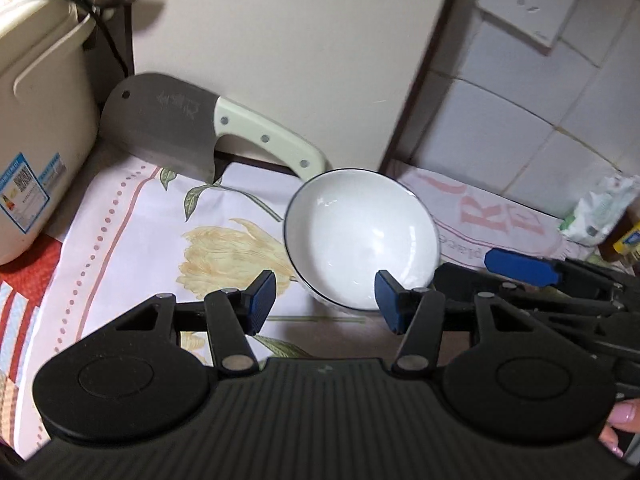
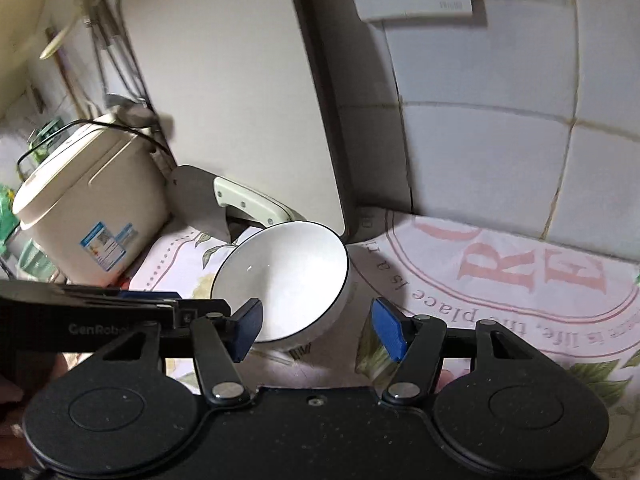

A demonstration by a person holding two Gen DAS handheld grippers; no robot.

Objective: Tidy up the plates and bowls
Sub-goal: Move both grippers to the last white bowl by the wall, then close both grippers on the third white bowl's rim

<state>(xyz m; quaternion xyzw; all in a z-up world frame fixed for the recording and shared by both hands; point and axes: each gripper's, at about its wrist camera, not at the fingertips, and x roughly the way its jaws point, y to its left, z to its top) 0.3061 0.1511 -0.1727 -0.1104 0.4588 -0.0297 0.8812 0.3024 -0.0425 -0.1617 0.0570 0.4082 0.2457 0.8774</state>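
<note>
White bowl (image 1: 360, 236) sits upright on the flowered cloth (image 1: 132, 216) covering the desk, close to the back wall. A cleaver (image 1: 168, 128) leans against that wall just behind the bowl, its pale handle ending near the far rim.

Left gripper (image 1: 325, 298): fingers apart, nothing between the pads, right pad at the bowl's near rim; its jaws are moving neither way to speak of. Right gripper (image 2: 316, 324): fingers also spread and empty, the bowl's near edge lying between them.

Risks, as judged:
- Both grippers converge on one bowl; they may collide.
- A push on the rim could slide the bowl back into the cleaver handle and topple the blade.
- Glazed wall is slippery; a shallow pinch may slip.
- Loose cloth may drag.
</note>
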